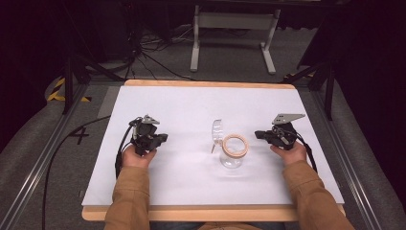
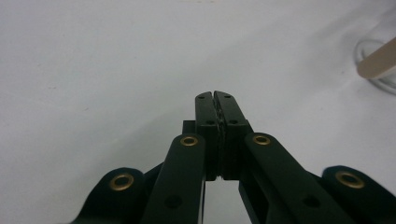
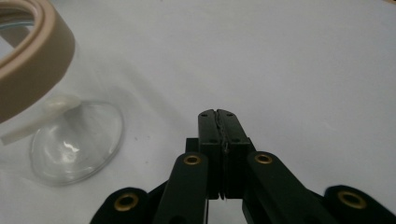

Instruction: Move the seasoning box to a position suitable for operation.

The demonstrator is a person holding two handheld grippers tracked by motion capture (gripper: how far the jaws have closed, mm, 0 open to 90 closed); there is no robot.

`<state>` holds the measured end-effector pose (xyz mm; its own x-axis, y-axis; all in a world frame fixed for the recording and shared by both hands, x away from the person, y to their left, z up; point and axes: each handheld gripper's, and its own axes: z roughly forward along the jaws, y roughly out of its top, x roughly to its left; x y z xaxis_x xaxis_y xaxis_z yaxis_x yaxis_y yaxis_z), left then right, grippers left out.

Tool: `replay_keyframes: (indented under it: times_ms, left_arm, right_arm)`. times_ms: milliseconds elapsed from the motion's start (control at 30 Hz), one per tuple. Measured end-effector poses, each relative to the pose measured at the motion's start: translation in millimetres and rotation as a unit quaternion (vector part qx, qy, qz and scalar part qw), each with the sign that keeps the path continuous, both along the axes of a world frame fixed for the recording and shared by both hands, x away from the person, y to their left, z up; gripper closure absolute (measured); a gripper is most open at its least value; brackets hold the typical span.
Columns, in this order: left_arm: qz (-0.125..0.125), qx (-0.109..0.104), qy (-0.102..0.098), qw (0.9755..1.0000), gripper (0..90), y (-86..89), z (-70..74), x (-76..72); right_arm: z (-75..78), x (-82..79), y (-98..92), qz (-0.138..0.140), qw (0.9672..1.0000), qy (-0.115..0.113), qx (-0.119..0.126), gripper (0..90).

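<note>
A clear glass jar [image 1: 231, 158] with a tan wooden rim [image 1: 235, 144] stands upright at the middle of the white table [image 1: 191, 105]. Its clear lid [image 1: 218, 130] hangs open at the jar's far left side. My left gripper [image 1: 163, 138] is held to the left of the jar, jaws shut with nothing between them [image 2: 215, 95]. My right gripper [image 1: 258, 134] is close to the right of the jar, also shut and empty [image 3: 218, 113]. In the right gripper view the jar [image 3: 70, 140] and its tan rim [image 3: 42, 60] sit at the left.
The white sheet lies on a wooden board [image 1: 210, 213] framed by metal rails [image 1: 344, 158]. A white stand [image 1: 234, 28] and cables [image 1: 148, 52] are on the floor beyond the table's far edge.
</note>
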<state>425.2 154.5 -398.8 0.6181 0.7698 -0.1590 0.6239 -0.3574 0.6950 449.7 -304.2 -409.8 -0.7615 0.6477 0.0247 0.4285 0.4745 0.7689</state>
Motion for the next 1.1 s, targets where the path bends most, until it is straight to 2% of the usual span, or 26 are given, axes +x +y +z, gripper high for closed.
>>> replay_keyframes:
  times_ms: [200, 300, 533, 733, 767, 800, 900, 1100]
  left_arm:
    - [-0.029, 0.004, 0.006, 0.9995, 88.3, -8.4, 14.5, -6.0]
    - [-0.041, 0.004, -0.001, 0.9991, 87.4, -13.2, 21.5, -9.9]
    - [-0.054, 0.006, -0.005, 0.9985, 83.8, -20.2, 31.4, -14.8]
    - [-0.054, 0.004, -0.005, 0.9985, 81.9, -22.6, 34.4, -17.1]
    - [-0.056, 0.007, -0.001, 0.9984, 81.9, -22.2, 35.4, -17.1]
    - [-0.057, 0.009, -0.001, 0.9983, 81.7, -21.8, 35.9, -16.8]
    - [-0.057, 0.007, 0.001, 0.9983, 81.6, -22.5, 35.9, -16.8]
    - [-0.058, 0.006, 0.001, 0.9983, 80.8, -24.1, 36.0, -16.0]
  right_arm:
    - [-4.7, 2.0, 15.3, 0.031, 0.9994, 0.015, 0.003, 89.3]
    - [-6.2, 1.5, 20.7, 0.040, 0.9991, 0.016, -0.003, 89.3]
    - [-7.5, -0.2, 27.6, 0.057, 0.9982, 0.021, -0.003, 89.3]
    - [-7.0, -7.4, 43.4, 0.095, 0.9953, 0.014, -0.010, 89.5]
    - [-7.0, -7.4, 43.4, 0.095, 0.9953, 0.014, -0.010, 89.5]
    - [-7.0, -9.3, 47.4, 0.092, 0.9955, 0.008, -0.020, 89.5]
    - [-7.5, -8.4, 46.1, 0.092, 0.9955, 0.020, -0.013, 89.6]
    - [-6.7, -9.5, 45.9, 0.098, 0.9948, 0.023, -0.013, 89.7]
